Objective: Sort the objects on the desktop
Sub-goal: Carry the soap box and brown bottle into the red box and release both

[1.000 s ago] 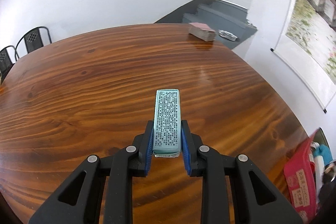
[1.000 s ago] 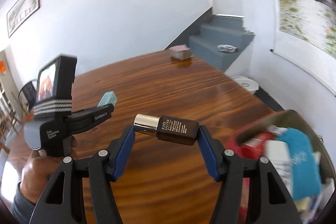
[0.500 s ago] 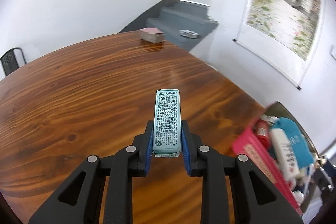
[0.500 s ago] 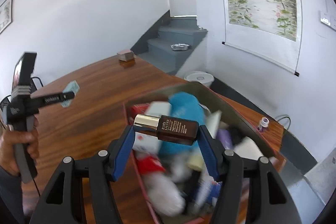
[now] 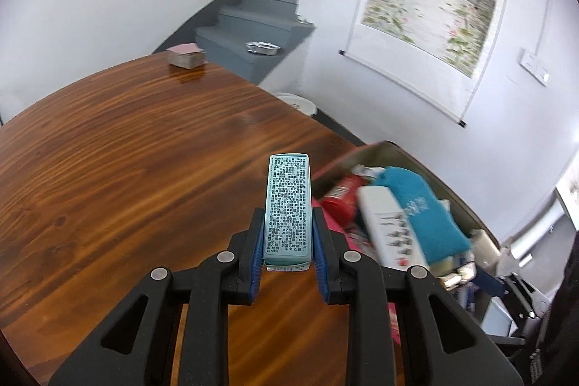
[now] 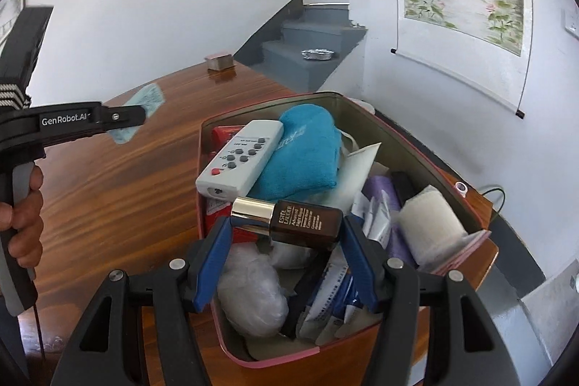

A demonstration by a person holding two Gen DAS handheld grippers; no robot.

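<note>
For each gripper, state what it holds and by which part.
Left gripper: teal printed box, clamped by its near end. Right gripper: brown serum bottle, gripped lengthwise, cap to base.

The left gripper is built of matte black plastic arms with triangular cut-outs, joined by round silver screws, and its fingers are lined with ribbed blue pads. The right gripper is made in the same manner, with wider blue pads on its fingers. In the right wrist view, white lettering "GenRobot.AI" is printed along the left gripper's black side, and a black block wrapped in a black-and-white striped band is mounted above its grey-trimmed handle, around which a hand is closed.
</note>
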